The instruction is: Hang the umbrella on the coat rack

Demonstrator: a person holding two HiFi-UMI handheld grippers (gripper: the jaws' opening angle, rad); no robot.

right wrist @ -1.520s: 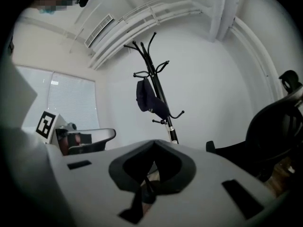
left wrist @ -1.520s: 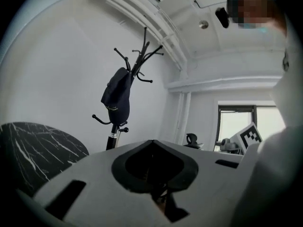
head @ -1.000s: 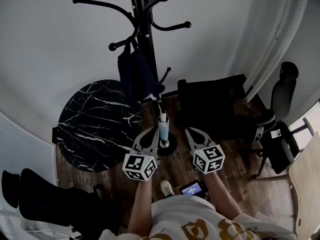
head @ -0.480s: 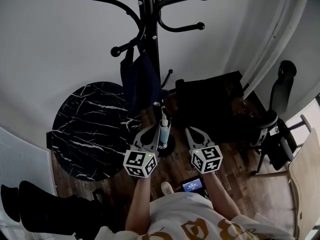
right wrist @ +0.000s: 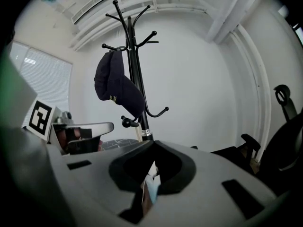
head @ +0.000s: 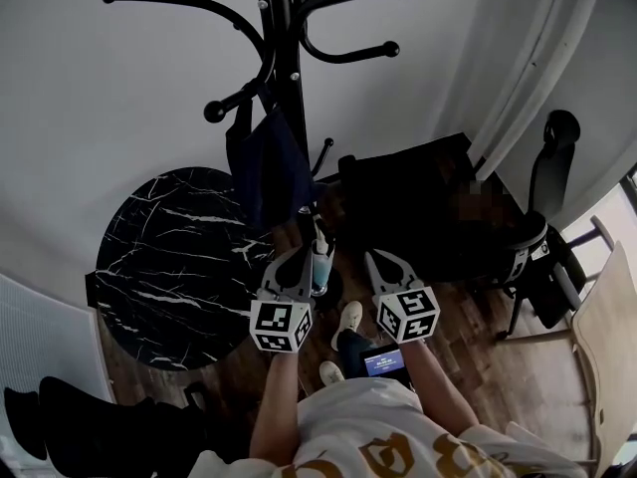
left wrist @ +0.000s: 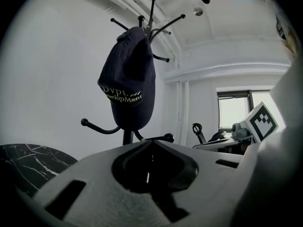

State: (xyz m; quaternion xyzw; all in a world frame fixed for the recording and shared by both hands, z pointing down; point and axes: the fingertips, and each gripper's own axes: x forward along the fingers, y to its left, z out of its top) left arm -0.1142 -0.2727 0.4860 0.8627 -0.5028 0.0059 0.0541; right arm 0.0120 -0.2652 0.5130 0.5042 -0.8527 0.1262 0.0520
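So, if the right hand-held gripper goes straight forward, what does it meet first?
Probably the coat rack pole, just beyond the shut right hand-held gripper, under the cap; the umbrella shows lower. Depth is unclear.

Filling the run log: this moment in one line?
left gripper shut | right gripper shut | umbrella upright beside coat rack, not hung | cap hangs on it

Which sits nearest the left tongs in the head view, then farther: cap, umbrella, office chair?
1. Umbrella, just right of the left tongs.
2. Cap, hanging above on the coat rack.
3. Office chair, far right.
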